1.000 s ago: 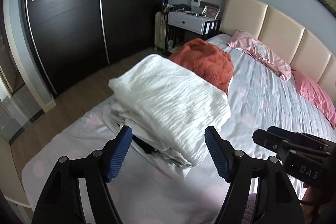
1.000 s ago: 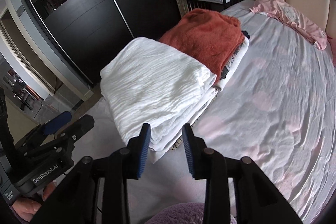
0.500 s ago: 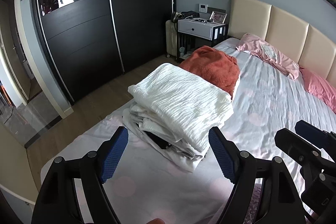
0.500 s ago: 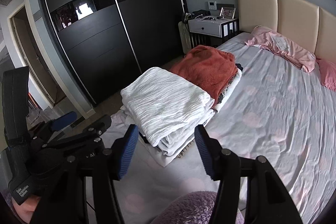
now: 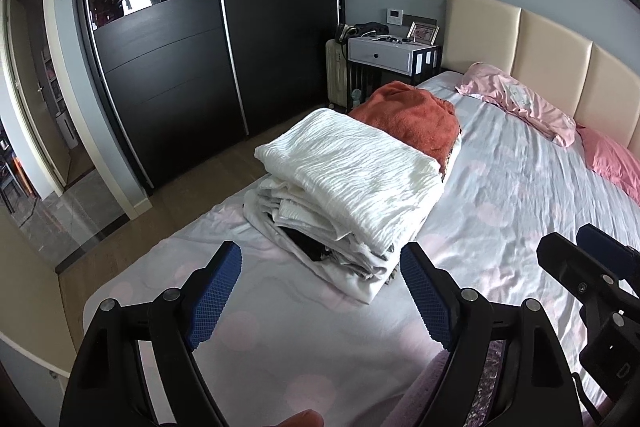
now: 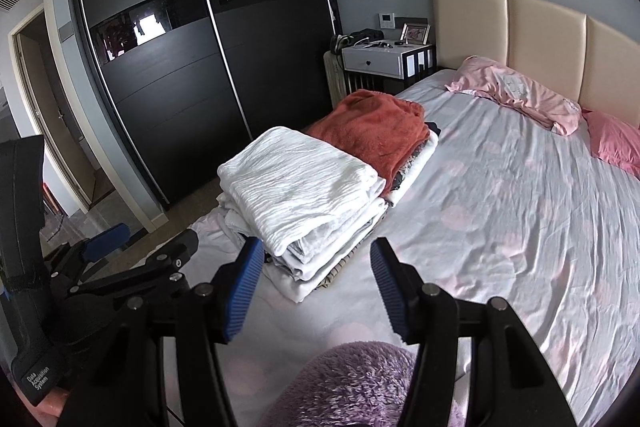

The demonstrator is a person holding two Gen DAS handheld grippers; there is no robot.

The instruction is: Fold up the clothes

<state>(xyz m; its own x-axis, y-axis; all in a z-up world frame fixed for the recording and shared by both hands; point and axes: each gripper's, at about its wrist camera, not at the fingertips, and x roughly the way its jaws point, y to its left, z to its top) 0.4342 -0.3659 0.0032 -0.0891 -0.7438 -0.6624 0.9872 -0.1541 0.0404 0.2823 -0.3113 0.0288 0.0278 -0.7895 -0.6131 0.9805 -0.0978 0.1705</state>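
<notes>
left hand-held gripper [image 5: 320, 301] spread wide, white folded stack [image 5: 352, 183] near bed edge [image 5: 160, 251]

A dark sliding wardrobe [image 5: 168, 67] faces the bed [image 5: 520, 195] across wood flooring [image 5: 200, 183]. A white nightstand [image 5: 384, 55] adjoins the beige headboard [image 5: 540, 47].

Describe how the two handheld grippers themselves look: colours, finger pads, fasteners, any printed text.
Both the left gripper and the right gripper are matte black plastic frames with silver round screws. Each finger carries a blue ribbed rubber pad. The left one's black body, seen from the right wrist camera, bears white lettering "Data Acquisition System".
</notes>
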